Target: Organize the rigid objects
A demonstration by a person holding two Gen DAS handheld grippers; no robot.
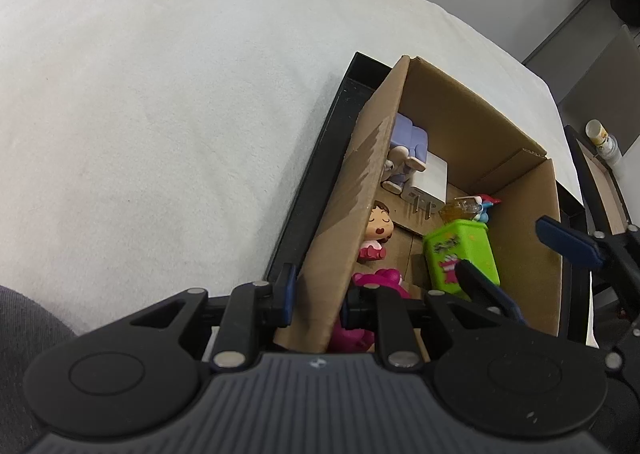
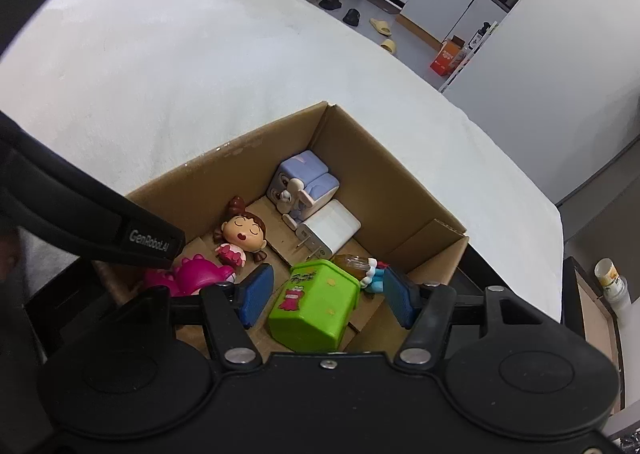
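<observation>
Right gripper (image 2: 326, 296) hangs open astride the green bin (image 2: 314, 304) lying in the box (image 2: 400, 190), pads apart from it (apparently just dropped). Left gripper (image 1: 316, 296) pinches the box wall; next, probably lift clear.

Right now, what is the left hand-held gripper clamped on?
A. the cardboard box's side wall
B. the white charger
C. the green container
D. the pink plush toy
A: in the left wrist view the left hand-held gripper has its blue pads closed on either side of the side wall of the cardboard box, one outside and one inside, while the green container lies loose on the box floor.
</observation>
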